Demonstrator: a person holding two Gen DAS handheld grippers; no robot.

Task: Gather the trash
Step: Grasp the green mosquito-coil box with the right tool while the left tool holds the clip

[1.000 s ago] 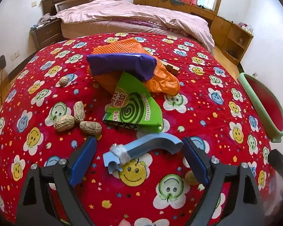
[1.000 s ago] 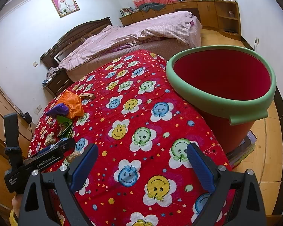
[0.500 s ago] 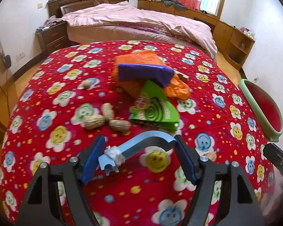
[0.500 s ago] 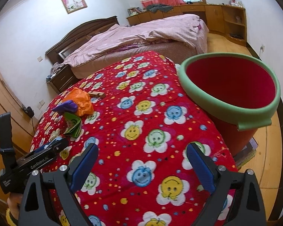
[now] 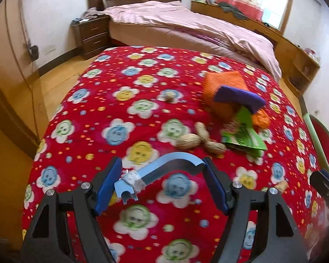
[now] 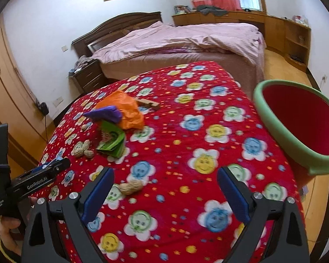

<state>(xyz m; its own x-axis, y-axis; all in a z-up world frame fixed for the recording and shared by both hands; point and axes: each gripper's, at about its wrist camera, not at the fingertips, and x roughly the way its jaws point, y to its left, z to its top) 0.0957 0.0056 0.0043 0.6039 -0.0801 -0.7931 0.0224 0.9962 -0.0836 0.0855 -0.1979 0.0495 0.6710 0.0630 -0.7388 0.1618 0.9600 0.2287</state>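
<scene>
Red cloth printed with smiling flowers [image 5: 142,114] covers the table we work at, with a made bed behind it. Our left gripper [image 5: 162,183] has just been narrowing its jaws and now holds a curved blue plastic piece [image 5: 164,167] with a wad of white tape near one end; the piece spans pad to pad, clear of the cloth. Our right gripper [image 6: 165,194] stands wide and holds nothing, with one peanut [image 6: 130,187] on the cloth just beyond its left pad.

We judge the step in hand to be carrying the blue piece to the red bin with the green rim [image 6: 296,127], which stands off the table's right edge. To do it well, we keep the squeeze steady, since the grip bears only on the piece's two ends and a roll of the wrist could let it pivot out. We travel above the green packet [image 5: 243,135], the orange bag [image 5: 223,83] and the cluster of peanuts [image 5: 199,140] so nothing is swept along, and we release only once the piece hangs inside the rim. Our right gripper should stay out of that path.
</scene>
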